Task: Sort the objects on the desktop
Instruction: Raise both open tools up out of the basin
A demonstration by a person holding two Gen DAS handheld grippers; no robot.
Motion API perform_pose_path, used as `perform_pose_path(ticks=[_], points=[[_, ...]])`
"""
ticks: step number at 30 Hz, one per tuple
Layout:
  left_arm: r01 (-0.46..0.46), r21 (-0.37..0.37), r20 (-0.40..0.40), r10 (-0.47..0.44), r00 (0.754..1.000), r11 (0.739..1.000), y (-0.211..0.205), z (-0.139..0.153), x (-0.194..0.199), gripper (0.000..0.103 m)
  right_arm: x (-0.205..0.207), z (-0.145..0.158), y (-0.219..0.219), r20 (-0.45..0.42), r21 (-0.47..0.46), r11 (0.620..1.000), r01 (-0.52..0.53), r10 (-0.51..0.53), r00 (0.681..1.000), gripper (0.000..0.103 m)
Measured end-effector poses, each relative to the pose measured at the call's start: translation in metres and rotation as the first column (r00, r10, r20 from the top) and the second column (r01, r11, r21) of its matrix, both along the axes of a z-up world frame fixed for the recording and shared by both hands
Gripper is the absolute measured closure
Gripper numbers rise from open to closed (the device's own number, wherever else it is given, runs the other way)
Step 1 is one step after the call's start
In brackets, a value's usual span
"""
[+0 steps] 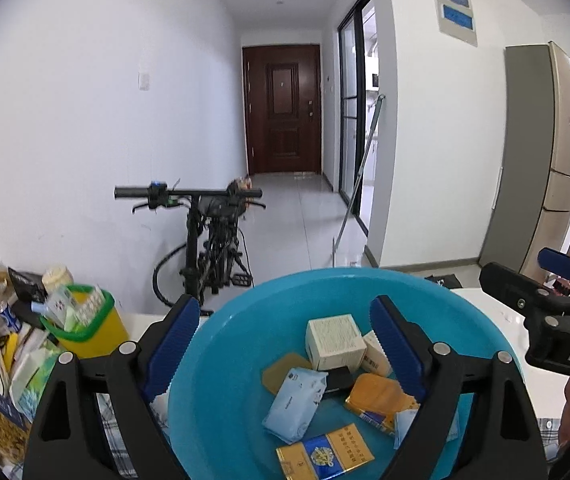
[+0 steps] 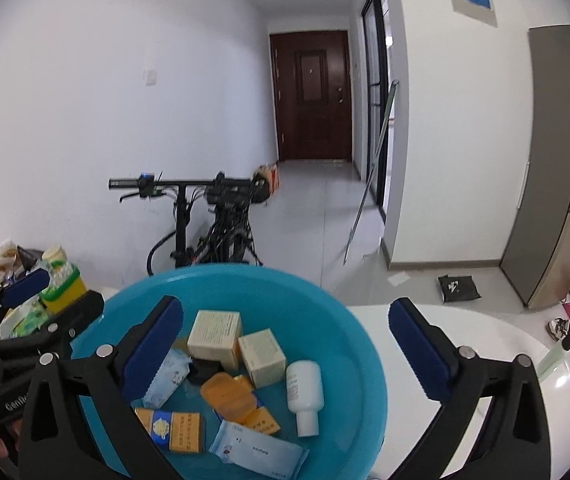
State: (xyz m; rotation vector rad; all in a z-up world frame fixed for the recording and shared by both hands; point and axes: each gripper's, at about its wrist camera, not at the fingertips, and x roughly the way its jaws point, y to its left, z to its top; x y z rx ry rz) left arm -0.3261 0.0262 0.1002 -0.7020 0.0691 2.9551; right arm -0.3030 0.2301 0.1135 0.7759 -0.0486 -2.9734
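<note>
- Left wrist view: left gripper [image 1: 285, 344] jaws wide, empty, straddling the blue basin [image 1: 229, 360] rim; yellow bin [image 1: 97, 330] beyond the left jaw; boxes and packets between jaws.
- Right wrist view: right gripper [image 2: 285, 348] jaws wide, empty; basin [image 2: 349, 344] and white bottle [image 2: 305, 394] between them; counter [image 2: 485, 332] past the right jaw.

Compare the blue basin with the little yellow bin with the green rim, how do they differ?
The blue basin is round, wide and shallow; the yellow bin is squarish, narrow and deeper. The basin holds loosely scattered boxes, packets and a white bottle lying flat; the bin is stuffed with packets that stick up past its green rim. The basin sits under both grippers' open jaws; the bin stands off to its left among snack bags. Both are containers on the white table.
</note>
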Motion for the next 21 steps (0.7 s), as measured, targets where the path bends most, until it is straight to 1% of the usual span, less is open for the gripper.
perform_pose_path(ticks=[2,5,7,10,12,16,21], points=[[0.012,0.019,-0.025,-0.011,1.0,1.0,-0.002,0.004,0.002,0.014,-0.001,0.001,-0.001,0.003,0.017,1.0,0.0,0.0,1.0,0.0],[0.023,0.06,-0.053,-0.019,0.998,0.998,-0.007,0.009,0.005,0.013,0.0,0.003,0.001,-0.022,0.026,0.999,0.019,-0.019,1.0,0.0],[0.016,0.072,-0.075,-0.01,0.997,0.997,-0.011,0.013,0.008,0.0,0.002,0.005,0.001,-0.038,0.015,1.0,0.017,-0.016,0.999,0.0],[-0.018,0.062,-0.104,0.024,0.994,0.998,-0.013,0.017,0.01,0.0,0.004,0.008,0.001,-0.057,0.006,1.0,0.012,-0.011,0.998,0.0],[-0.014,0.052,-0.104,0.019,0.994,0.999,-0.013,0.018,0.01,0.0,0.007,0.01,0.0,-0.068,0.007,1.0,0.011,-0.011,0.998,0.0],[-0.001,0.057,-0.101,0.006,0.995,0.998,-0.012,0.018,0.013,0.0,0.011,0.011,-0.001,-0.078,0.009,1.0,0.006,-0.005,0.997,0.0],[0.002,0.044,-0.118,0.003,0.993,0.999,-0.009,0.021,0.019,0.0,0.014,0.013,0.0,-0.089,0.008,1.0,0.006,-0.006,0.996,0.0]])
